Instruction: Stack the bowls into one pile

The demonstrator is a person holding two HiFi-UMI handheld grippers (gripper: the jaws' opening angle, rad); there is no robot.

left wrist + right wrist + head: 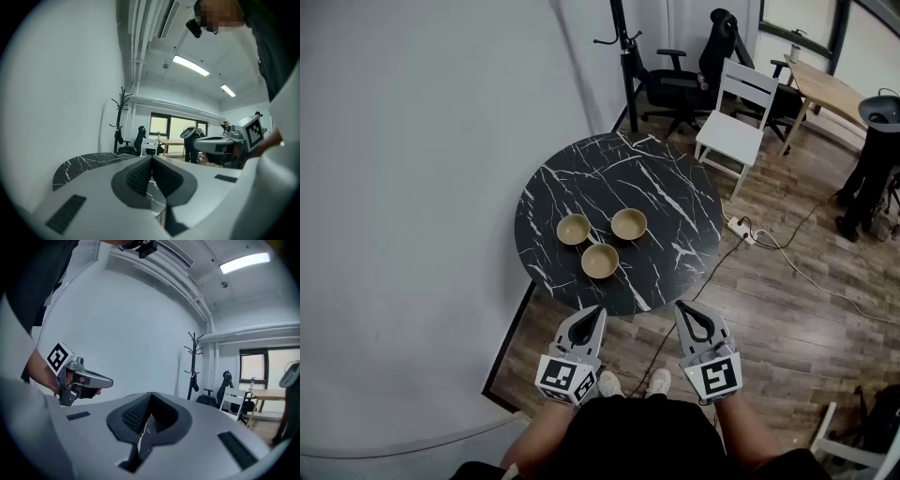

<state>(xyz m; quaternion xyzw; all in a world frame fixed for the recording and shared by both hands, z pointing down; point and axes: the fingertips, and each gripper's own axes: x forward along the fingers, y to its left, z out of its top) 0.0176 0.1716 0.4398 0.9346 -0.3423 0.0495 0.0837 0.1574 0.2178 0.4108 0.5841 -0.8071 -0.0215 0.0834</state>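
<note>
Three tan bowls stand apart on the round black marble table (pixel 675 197): one at the left (pixel 573 229), one at the right (pixel 629 224), one nearest me (pixel 600 261). All are upright and empty. My left gripper (pixel 593 312) and right gripper (pixel 684 309) hover side by side off the table's near edge, short of the bowls. Both are shut with nothing between their jaws. In the left gripper view the shut left gripper (pixel 151 158) points across the table (pixel 89 161); the right gripper view shows the shut right gripper (pixel 151 395) and the left gripper (pixel 77 378) at its side.
A grey wall runs along the table's left. A white chair (pixel 739 112), black office chairs (pixel 684 80) and a coat stand (pixel 623 56) stand beyond the table. A power strip and cables (pixel 769 239) lie on the wooden floor at the right. A wooden desk (pixel 825 89) is at far right.
</note>
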